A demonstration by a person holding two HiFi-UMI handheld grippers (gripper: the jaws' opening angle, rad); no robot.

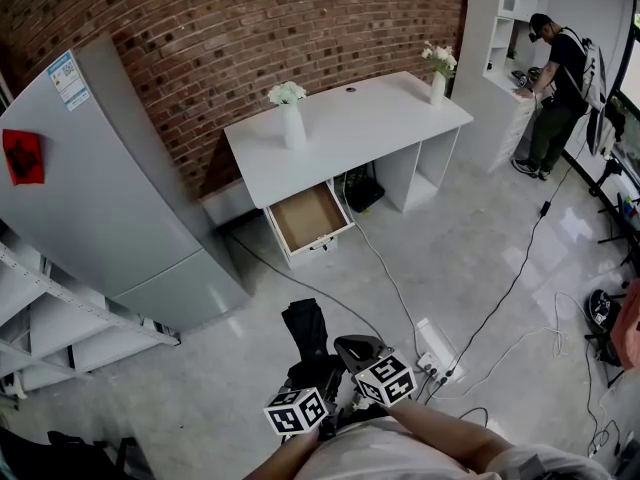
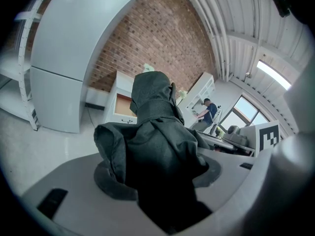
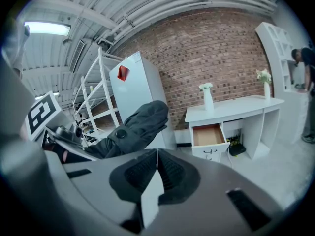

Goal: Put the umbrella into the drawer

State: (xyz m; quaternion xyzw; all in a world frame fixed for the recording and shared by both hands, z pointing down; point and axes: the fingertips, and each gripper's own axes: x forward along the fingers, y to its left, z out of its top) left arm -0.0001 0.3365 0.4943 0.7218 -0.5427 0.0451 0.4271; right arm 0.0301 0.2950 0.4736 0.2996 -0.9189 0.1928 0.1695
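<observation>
A folded black umbrella (image 1: 308,333) sticks out forward from my left gripper (image 1: 316,376), whose jaws are shut on its dark fabric. In the left gripper view the umbrella (image 2: 157,146) fills the space between the jaws of the left gripper (image 2: 157,183). My right gripper (image 1: 352,350) is close beside it on the right, shut, with nothing between its pads (image 3: 170,168). The right gripper view shows the umbrella (image 3: 133,129) to its left. The open drawer (image 1: 308,216) with a brown bottom hangs under the white desk (image 1: 350,128), well ahead across the floor. It also shows as the drawer (image 3: 207,135).
A grey fridge (image 1: 110,178) stands to the left of the desk, and a white shelf rack (image 1: 60,318) further left. Two vases (image 1: 292,120) with flowers are on the desk. Cables and a power strip (image 1: 436,354) lie on the floor. A person (image 1: 555,88) stands at the far right.
</observation>
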